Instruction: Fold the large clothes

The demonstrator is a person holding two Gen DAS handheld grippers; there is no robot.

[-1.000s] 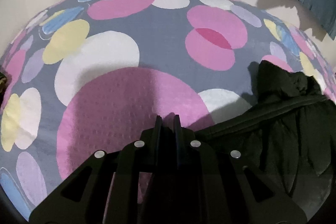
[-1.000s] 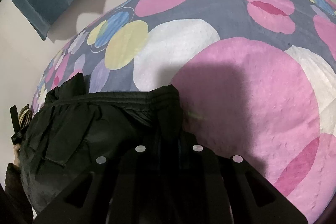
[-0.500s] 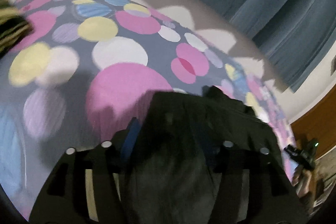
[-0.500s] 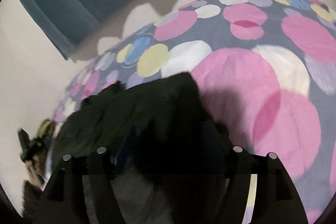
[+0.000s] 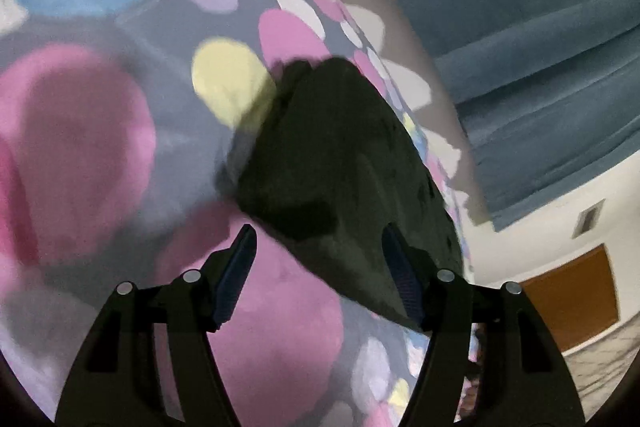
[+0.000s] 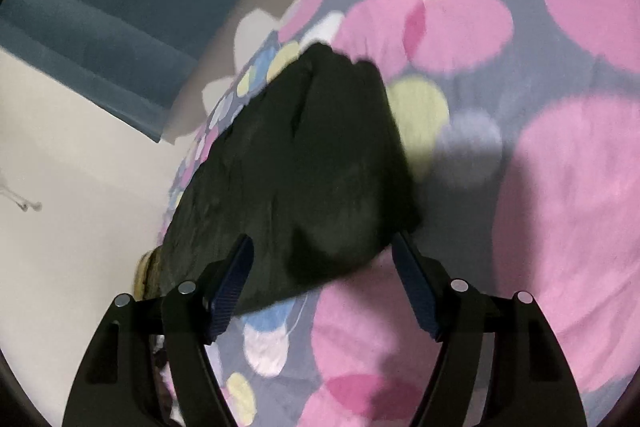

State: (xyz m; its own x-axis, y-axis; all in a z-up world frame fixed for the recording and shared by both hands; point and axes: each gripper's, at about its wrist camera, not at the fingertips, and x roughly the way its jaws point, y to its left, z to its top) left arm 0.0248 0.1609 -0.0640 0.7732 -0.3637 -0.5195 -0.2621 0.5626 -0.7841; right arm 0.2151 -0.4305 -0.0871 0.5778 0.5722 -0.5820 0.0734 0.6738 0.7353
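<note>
A dark, black-green padded jacket (image 5: 344, 163) lies in a folded heap on a bed with a grey sheet printed with pink, yellow, white and blue circles (image 5: 80, 131). My left gripper (image 5: 320, 267) is open and empty, held above the near edge of the jacket. In the right wrist view the jacket (image 6: 304, 171) lies just ahead of my right gripper (image 6: 322, 267), which is also open and empty above the jacket's near edge. Both views are blurred by motion.
Blue curtains (image 5: 520, 47) hang on a pale wall beyond the bed and also show in the right wrist view (image 6: 120, 7). A brown wooden door (image 5: 572, 295) and tiled floor are at the right. A striped yellowish cloth (image 6: 146, 275) sits by the bed's left edge.
Both grippers were shut on the jacket's edge a second ago; they lifted it over, opened and let go. The jacket now lies folded on the bed, and both grippers have pulled back and up.
</note>
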